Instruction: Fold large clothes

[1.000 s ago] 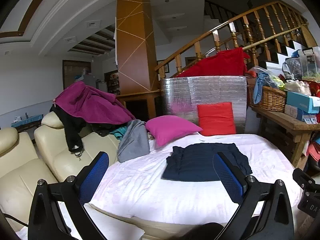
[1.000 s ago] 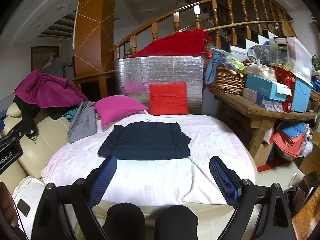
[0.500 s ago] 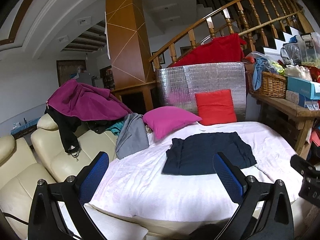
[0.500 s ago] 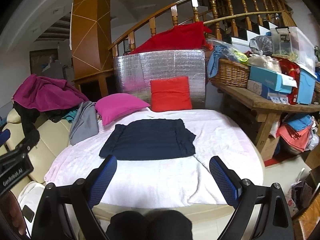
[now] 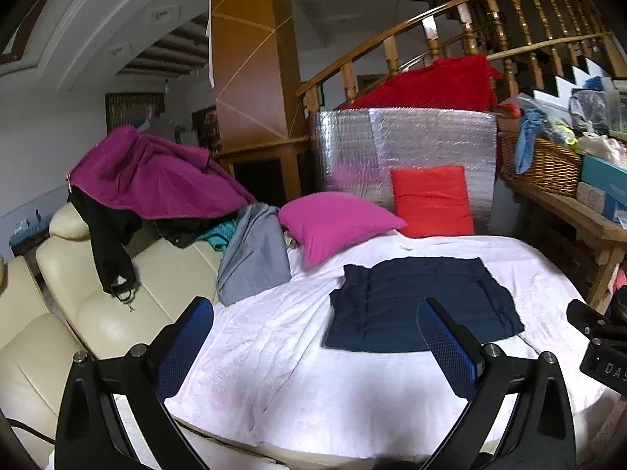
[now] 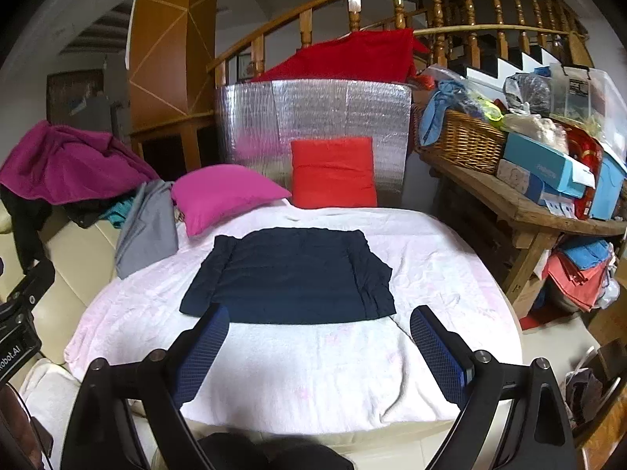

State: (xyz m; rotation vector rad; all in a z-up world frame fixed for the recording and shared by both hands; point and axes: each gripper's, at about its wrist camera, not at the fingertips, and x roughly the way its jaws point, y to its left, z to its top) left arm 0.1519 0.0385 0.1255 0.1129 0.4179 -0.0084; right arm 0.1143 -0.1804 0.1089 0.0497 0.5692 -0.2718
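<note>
The white sheet [image 6: 313,360] carries the dark garment [image 6: 290,274] flat at its centre, long axis running left to right. The garment lies ahead of both grippers, its near edge closer to the right gripper [image 6: 319,352] than the left gripper [image 5: 313,346]; both stand wide apart and empty

Navy garment [image 6: 290,274] folded into a flat rectangle; lies mid-bedsheet [image 6: 313,372].

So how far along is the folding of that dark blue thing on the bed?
Looks mostly done: the navy garment lies as a flat rectangle on the white cover. Nothing is in hand; the left gripper and right gripper are open, short of it. The grey garment beside the sofa isn't folded.
</note>
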